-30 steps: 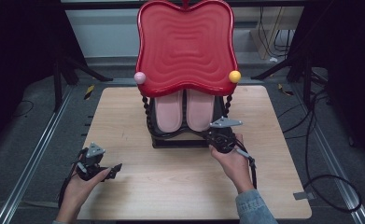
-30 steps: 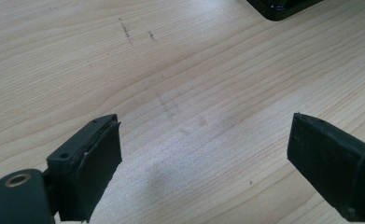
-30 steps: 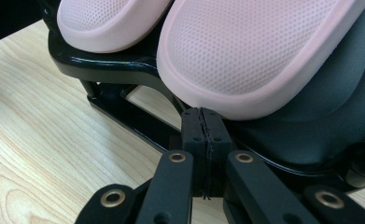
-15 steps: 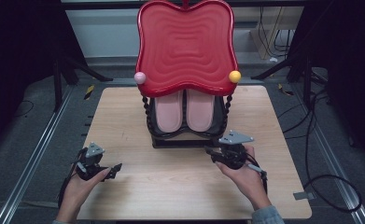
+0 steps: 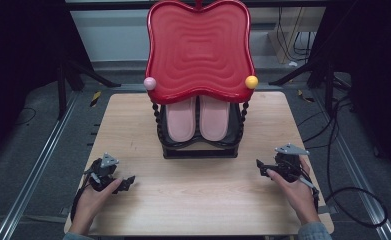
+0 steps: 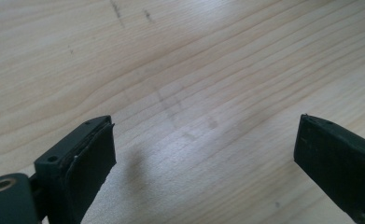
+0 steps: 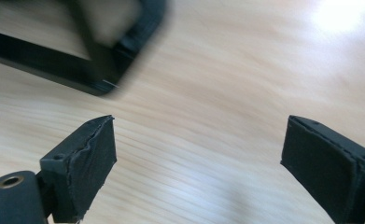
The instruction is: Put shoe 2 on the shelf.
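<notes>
A black rack [image 5: 199, 149] stands at the table's middle back, topped by a wavy red tray [image 5: 199, 50] tilted upright. A pair of pink slippers [image 5: 198, 119] rests on the rack's shelf under the tray. A pink ball [image 5: 149, 83] and a yellow ball [image 5: 252, 81] cap the rack's side posts. My left gripper [image 5: 125, 182] lies low at the front left, open over bare wood [image 6: 203, 140]. At the front right my right gripper [image 5: 262, 167] is open and holds nothing [image 7: 199, 140]. The rack's base corner [image 7: 101, 70] shows blurred ahead of it.
The wooden table [image 5: 198, 200] has bare room between the two hands. Black cables [image 5: 353, 200] trail on the floor at the right. Metal rails [image 5: 33, 175] run along the table's left side, and dark stand legs [image 5: 83, 70] sit behind.
My right gripper has drawn back from the rack's front right corner toward the table's front right. The left gripper has stayed put.
</notes>
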`<state>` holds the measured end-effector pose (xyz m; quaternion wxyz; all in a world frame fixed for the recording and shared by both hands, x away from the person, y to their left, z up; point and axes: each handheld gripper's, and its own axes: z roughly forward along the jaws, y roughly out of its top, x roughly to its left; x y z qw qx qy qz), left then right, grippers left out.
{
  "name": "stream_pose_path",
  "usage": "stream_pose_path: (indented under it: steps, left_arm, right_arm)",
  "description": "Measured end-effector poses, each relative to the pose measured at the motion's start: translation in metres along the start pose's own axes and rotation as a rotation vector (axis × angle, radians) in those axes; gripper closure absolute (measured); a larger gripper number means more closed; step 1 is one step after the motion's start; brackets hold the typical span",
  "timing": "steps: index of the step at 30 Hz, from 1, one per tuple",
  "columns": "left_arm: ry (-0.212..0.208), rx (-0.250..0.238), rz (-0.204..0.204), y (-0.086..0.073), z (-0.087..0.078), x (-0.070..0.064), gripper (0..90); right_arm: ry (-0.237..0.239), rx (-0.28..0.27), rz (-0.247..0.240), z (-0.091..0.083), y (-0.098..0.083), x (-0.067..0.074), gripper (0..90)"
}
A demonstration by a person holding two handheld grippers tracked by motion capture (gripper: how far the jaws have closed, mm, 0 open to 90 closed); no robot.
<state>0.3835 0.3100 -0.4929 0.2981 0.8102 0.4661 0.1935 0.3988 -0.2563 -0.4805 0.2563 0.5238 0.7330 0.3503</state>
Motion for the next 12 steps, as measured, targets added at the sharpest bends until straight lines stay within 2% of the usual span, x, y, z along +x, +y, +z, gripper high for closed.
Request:
stream_pose_path:
  steps: [2, 4, 6, 9, 12]
  left_arm:
    - [0.004, -0.004, -0.020, -0.004, 0.004, 0.004, 4.9]
    - [0.002, -0.005, -0.036, -0.008, 0.007, 0.007, 4.9]
    - [0.008, -0.025, -0.040, -0.010, 0.007, 0.007, 4.4]
    - [0.015, -0.028, -0.033, -0.011, 0.008, 0.007, 3.7]
    - [0.011, -0.065, -0.028, -0.014, 0.010, 0.009, 0.7]
  right_arm:
    - [-0.043, 0.050, 0.014, 0.009, -0.003, -0.005, 11.2]
    - [-0.058, 0.077, 0.014, 0.016, -0.006, -0.007, 11.3]
    - [-0.052, 0.071, 0.035, 0.020, -0.009, -0.008, 11.0]
    - [-0.052, 0.083, 0.036, 0.027, -0.018, -0.008, 9.1]
    - [-0.050, 0.063, 0.048, 0.027, -0.021, -0.009, 8.0]
